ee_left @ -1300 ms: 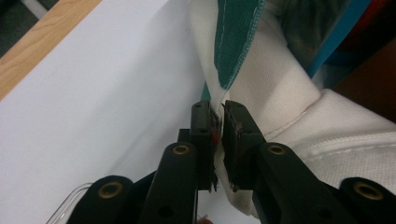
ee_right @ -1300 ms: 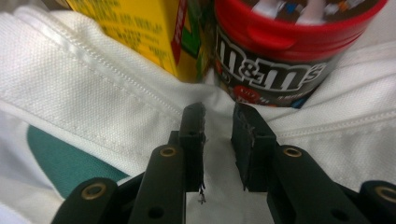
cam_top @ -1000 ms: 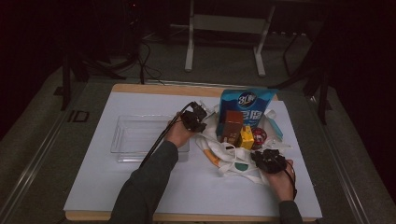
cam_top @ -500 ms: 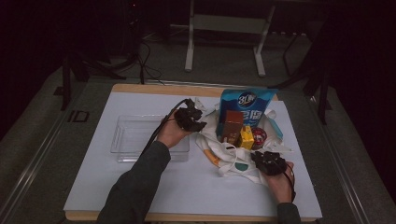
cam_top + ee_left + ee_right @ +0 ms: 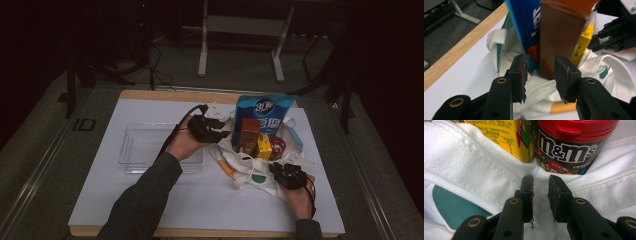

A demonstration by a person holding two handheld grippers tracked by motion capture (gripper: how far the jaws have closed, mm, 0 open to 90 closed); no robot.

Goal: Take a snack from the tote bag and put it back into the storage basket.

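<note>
White cloth bag (image 5: 250, 167) lying on the surface (image 5: 150, 200), holding brown carton (image 5: 559, 37), blue pouch (image 5: 264, 112), yellow box (image 5: 501, 135) and candy tub (image 5: 571, 142), left claw (image 5: 540, 75) gaping before the carton, right claw (image 5: 541, 192) parted over bag fabric.

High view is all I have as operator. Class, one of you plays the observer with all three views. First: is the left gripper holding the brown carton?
Observer: No. In the left gripper view the left gripper is open, jaws just short of the brown carton.
Operator: What is the dark round thing beside the yellow box?
Observer: A tub with a red lid, printed m&m's.
Operator: And the right gripper?
Observer: The right gripper has its jaws slightly apart over the white bag fabric; I cannot tell if it pinches it.
</note>
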